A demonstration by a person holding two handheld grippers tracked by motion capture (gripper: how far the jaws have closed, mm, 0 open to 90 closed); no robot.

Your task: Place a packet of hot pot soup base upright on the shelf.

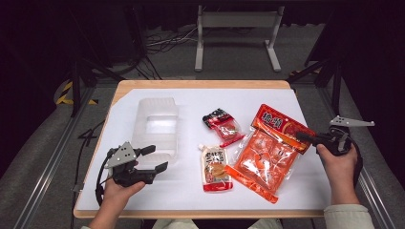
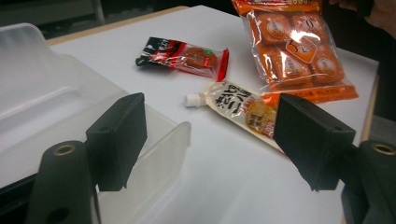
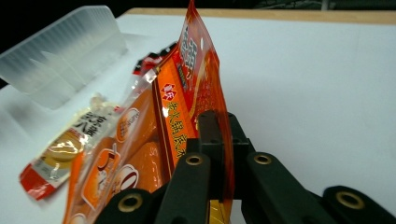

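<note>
The right tongs (image 3: 219, 140) pinch the orange snack bag (image 1: 267, 155) by its edge; the left tongs (image 2: 210, 140) stand open and empty beside the clear tray (image 1: 155, 126).

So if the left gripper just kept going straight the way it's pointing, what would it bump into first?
Probably the white spouted pouch. In the left gripper view it lies dead ahead between the open jaws of the left gripper, with bare table before it. The clear plastic container sits close beside one jaw and might get grazed; depth is uncertain.
</note>
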